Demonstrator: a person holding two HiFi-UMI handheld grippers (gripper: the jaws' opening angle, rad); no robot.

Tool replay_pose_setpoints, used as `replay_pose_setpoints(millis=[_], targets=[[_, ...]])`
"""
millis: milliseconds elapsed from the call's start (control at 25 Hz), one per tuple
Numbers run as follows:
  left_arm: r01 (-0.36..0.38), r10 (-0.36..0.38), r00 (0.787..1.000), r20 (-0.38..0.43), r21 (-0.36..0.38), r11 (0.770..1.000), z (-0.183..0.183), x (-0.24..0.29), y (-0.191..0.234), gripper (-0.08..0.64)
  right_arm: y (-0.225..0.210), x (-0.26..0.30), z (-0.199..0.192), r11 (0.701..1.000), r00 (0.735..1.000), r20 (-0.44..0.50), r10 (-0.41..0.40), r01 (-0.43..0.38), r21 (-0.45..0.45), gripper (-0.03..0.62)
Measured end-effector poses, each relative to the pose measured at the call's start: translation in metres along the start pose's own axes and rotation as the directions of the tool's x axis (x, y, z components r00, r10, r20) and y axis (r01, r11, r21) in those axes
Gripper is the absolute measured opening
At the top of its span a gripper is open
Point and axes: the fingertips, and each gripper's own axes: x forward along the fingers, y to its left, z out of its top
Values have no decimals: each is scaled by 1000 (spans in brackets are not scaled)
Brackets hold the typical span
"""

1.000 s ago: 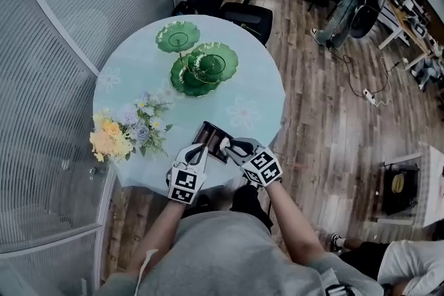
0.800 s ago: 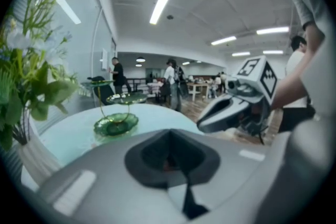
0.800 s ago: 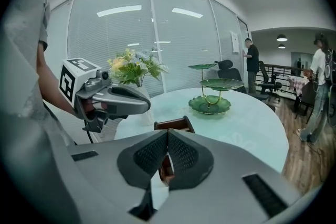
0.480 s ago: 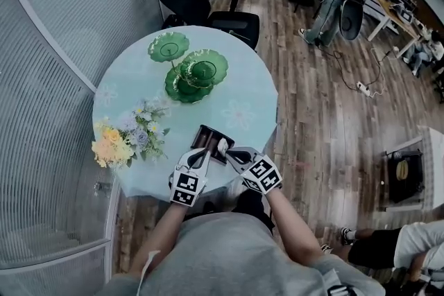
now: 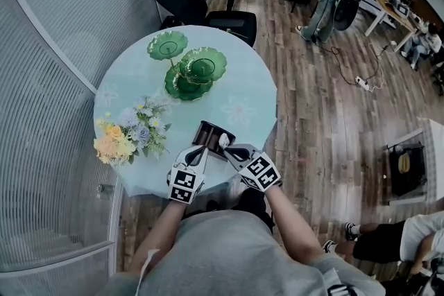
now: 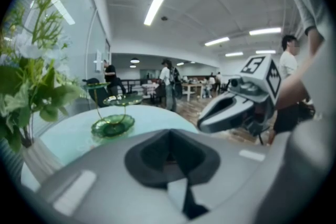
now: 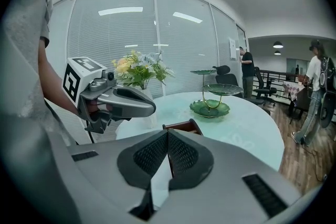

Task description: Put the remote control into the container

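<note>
With left gripper (image 5: 202, 151) and right gripper (image 5: 227, 149) fingers shut empty, the white remote control (image 5: 223, 141) in the dark wooden container (image 5: 207, 134) at six o'clock must not be knocked.

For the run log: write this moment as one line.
left gripper: shut, empty | right gripper: shut, empty | white remote control: in dark brown wooden container | container: near edge of round pale-turquoise table

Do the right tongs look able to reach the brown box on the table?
Probably yes. The right tongs hang right beside the brown container at the near edge of the table, with nothing between them. They are shut, though.
</note>
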Motion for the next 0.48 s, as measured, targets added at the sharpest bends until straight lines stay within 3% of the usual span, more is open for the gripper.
replay_pose_setpoints(millis=[480], targets=[[6, -6, 1000, 10, 8, 1000, 3, -2, -7, 0, 2, -3, -4, 1000, 1000, -10, -5, 5, 2, 17]])
